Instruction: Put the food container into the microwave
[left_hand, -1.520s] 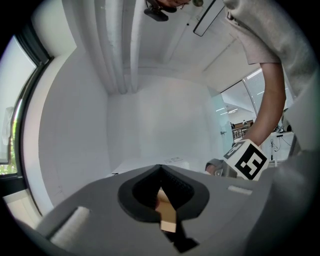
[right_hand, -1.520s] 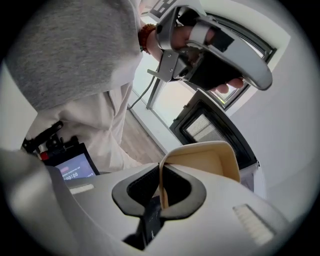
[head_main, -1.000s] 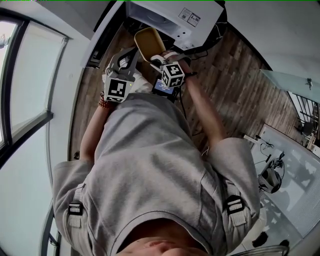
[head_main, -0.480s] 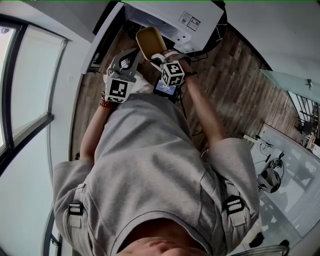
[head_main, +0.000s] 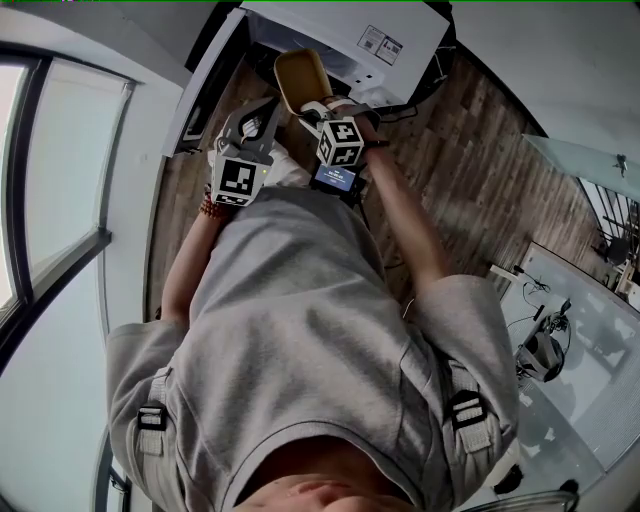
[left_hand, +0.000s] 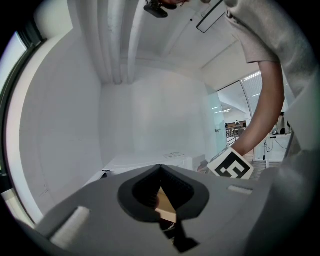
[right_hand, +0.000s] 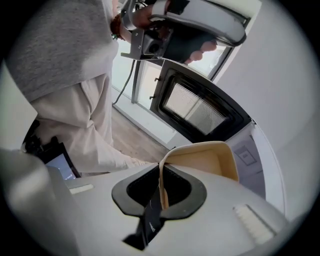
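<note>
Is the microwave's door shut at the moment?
No, the right gripper view shows the microwave door swung open, standing away from the oven, beyond the food container.

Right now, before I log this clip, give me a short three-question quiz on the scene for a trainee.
1. Multiple choice: what is the right claw shut on? A) a mug B) the rim of the tan food container C) a door handle
2. True or false: the door of the microwave stands open.
3. Short answer: what colour is the microwave's casing?
Key: 1 B; 2 true; 3 white.
</note>
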